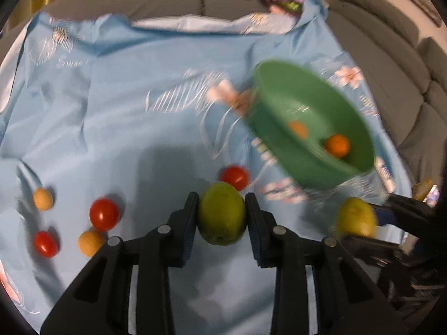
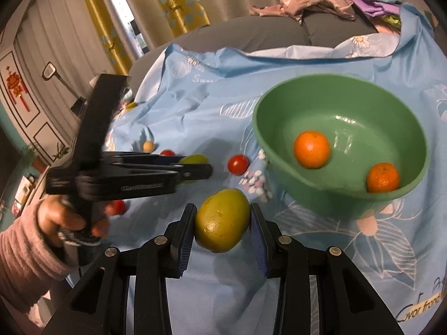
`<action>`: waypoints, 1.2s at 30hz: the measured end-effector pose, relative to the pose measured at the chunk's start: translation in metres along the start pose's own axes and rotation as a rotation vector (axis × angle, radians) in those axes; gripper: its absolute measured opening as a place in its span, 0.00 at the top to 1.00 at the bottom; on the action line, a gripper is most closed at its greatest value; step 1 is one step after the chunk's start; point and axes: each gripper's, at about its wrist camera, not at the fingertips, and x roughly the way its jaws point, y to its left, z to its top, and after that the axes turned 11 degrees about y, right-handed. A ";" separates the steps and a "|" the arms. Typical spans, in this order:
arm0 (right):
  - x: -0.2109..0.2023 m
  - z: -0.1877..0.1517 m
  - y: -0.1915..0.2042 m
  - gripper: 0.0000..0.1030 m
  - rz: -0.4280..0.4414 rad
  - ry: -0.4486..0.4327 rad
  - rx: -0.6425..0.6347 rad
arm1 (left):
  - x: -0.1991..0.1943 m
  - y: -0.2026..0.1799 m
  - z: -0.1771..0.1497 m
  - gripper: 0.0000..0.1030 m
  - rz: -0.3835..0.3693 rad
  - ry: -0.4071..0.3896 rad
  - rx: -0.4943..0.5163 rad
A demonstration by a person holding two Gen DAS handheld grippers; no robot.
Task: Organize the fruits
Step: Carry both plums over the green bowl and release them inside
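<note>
Left gripper [image 1: 222,217]: we see its two black fingers closed onto a green fruit [image 1: 222,213], one pad pressed on each side, so the fruit sits squarely between the tips and is held clear of the cloth.
Right gripper [image 2: 222,223]: we find it clamped the same way on a second, yellow-green fruit [image 2: 222,220]; the left pad touches its flank and the right pad sits against the other side.
Green bowl [image 2: 402,192]: we place it up and to the right of the right gripper's fruit, near but apart from it, standing on the blue cloth [image 2: 195,106]. In the left wrist view the bowl is blurred and lies well up and right of the held green fruit.
Oranges in the bowl: we count two, a larger orange [image 2: 311,149] toward the middle and a smaller orange [image 2: 382,177] by the near right wall.
Loose fruit on the cloth: we see a red tomato [image 1: 234,177] just behind the left gripper's fruit, two more red ones [image 1: 104,213] and [image 1: 46,243] to its left, and two small yellow-orange fruits [image 1: 90,242] and [image 1: 42,198] beside them.
The grippers to each other: in the right wrist view the left gripper appears side-on at left, gripped by a hand [image 2: 64,220] in a pink sleeve [image 2: 22,262].
</note>
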 end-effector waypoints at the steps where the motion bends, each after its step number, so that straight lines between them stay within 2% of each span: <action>1: -0.003 0.001 -0.002 0.62 -0.002 -0.014 0.005 | -0.006 -0.005 0.003 0.68 -0.009 -0.015 0.011; 7: -0.027 0.012 -0.026 0.62 -0.063 -0.108 0.055 | -0.017 -0.042 0.027 0.68 -0.071 -0.062 0.094; 14: -0.037 0.016 -0.063 0.62 -0.138 -0.144 0.142 | -0.002 -0.074 0.051 0.68 -0.099 -0.044 0.159; 19: -0.030 0.019 -0.076 0.62 -0.181 -0.113 0.163 | 0.022 -0.087 0.065 0.68 -0.060 0.010 0.182; 27: -0.026 0.019 -0.077 0.62 -0.214 -0.096 0.168 | 0.035 -0.093 0.062 0.67 -0.021 0.059 0.193; 28: -0.027 0.019 -0.077 0.62 -0.216 -0.098 0.169 | 0.034 -0.094 0.061 0.66 -0.019 0.057 0.197; 31: -0.031 0.018 -0.077 0.60 -0.224 -0.106 0.170 | 0.028 -0.096 0.059 0.48 -0.007 0.036 0.204; 34: -0.038 0.015 -0.075 0.58 -0.235 -0.116 0.176 | 0.019 -0.095 0.056 0.41 -0.004 0.022 0.197; 36: -0.044 0.012 -0.072 0.58 -0.234 -0.127 0.179 | 0.012 -0.093 0.052 0.33 0.004 0.011 0.185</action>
